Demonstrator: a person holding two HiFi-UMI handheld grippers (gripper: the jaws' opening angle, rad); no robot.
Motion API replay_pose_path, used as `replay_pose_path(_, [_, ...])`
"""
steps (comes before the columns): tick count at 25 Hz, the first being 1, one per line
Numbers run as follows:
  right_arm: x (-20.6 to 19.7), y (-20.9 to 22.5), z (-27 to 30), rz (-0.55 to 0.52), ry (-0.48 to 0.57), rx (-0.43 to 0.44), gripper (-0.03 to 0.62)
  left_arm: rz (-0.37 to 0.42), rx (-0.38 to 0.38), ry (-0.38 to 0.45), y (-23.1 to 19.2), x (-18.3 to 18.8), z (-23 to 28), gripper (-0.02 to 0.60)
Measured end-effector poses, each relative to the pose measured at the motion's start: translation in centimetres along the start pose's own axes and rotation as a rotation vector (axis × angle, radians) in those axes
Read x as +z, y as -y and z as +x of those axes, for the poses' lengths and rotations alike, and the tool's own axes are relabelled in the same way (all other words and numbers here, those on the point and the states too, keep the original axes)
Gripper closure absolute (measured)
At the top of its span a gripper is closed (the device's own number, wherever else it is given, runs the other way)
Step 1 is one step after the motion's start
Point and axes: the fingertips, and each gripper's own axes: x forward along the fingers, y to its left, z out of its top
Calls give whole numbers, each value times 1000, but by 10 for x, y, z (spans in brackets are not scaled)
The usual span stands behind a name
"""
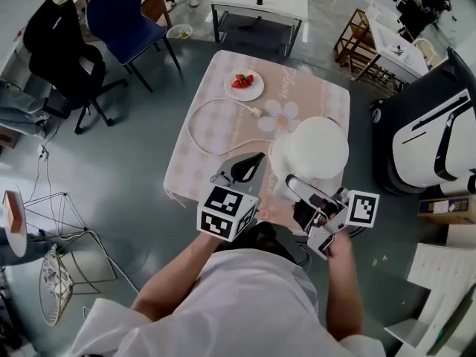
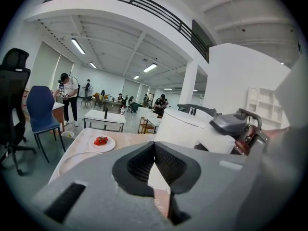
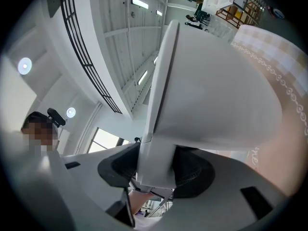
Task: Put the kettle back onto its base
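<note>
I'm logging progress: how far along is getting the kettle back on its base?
Done: the right gripper is shut on the handle of the white kettle. In hand: the kettle is over the table's near side, where the power cord ends. Left: the base is hidden, so seating can't be confirmed; release remains. The left gripper is shut, empty.

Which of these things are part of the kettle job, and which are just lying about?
Job: kettle, held by its handle in the right gripper; white cord, likely the base's.
Lying about: plate of strawberries; left gripper, shut and empty; blue chair.
</note>
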Motion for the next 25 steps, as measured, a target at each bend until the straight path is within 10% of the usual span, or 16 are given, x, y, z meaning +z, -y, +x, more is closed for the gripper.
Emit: replay_pose_path(25, [52, 47, 1, 59, -131, 23, 402, -41, 107, -8, -16, 15, 71, 575])
